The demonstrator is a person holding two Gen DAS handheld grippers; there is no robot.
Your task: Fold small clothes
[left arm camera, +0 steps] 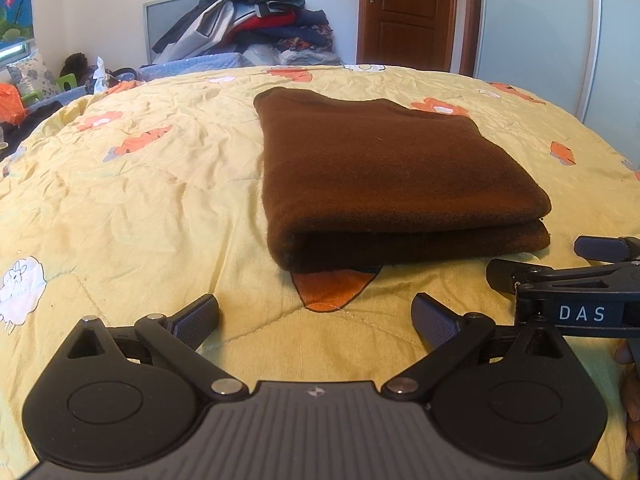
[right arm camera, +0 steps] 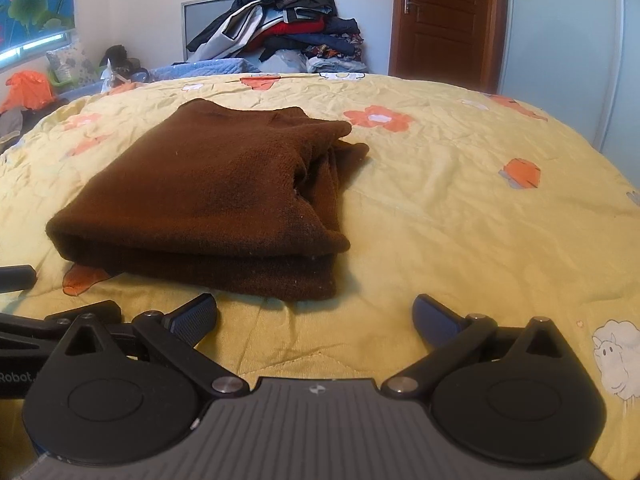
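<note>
your left gripper and right gripper both have fingers spread wide, nothing between them. the folded brown garment lies on the yellow quilt, just ahead of both.

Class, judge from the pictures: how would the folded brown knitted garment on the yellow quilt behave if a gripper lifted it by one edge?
The folded brown knitted garment would probably flop and unfold, since its layers lie loose and soft, with creased ends bunched at one side. Its fuzzy knit likely grips rather than slides on the yellow quilt. It shouldn't roll, as it lies flat.
</note>
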